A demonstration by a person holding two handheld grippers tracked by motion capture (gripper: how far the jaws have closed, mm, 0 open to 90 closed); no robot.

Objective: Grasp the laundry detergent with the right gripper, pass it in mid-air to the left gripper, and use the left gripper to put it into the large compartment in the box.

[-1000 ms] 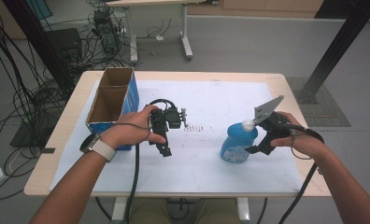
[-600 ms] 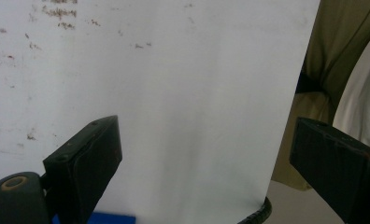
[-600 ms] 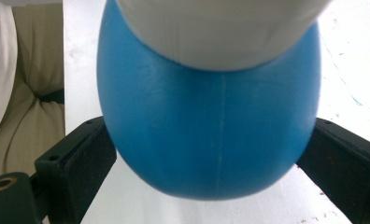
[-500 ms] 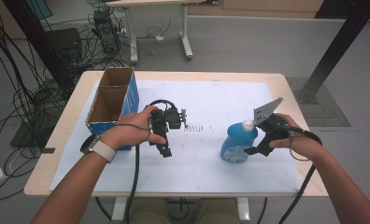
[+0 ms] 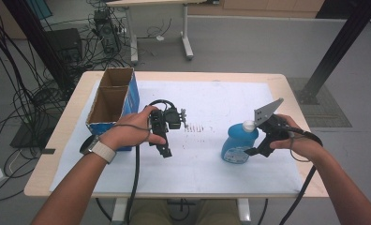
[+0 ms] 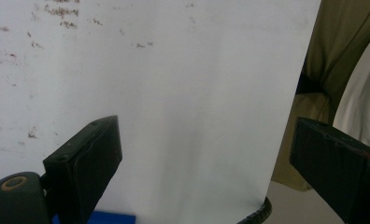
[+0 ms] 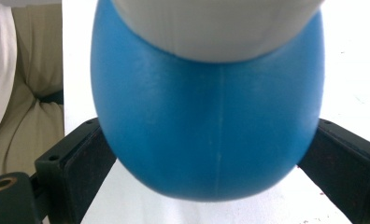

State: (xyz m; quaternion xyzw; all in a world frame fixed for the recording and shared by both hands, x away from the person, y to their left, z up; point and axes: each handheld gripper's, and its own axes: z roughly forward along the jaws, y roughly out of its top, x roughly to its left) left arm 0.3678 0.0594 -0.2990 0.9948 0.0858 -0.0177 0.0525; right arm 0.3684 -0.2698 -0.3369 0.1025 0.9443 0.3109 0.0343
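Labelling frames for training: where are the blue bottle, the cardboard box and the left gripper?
Blue bottle (image 5: pixel 239 145), high view, on its body.
Cardboard box (image 5: pixel 132 93), high view, on its blue side wall.
Left gripper (image 5: pixel 165 151), high view, between its fingertips.

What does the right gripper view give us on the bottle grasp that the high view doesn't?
Right gripper view: both jaws sit against the sides of the blue bottle, under its white cap. High view: the bottle stands upright on the white mat, right of the cardboard box, and the left gripper holds nothing. Both: the right gripper at the bottle.
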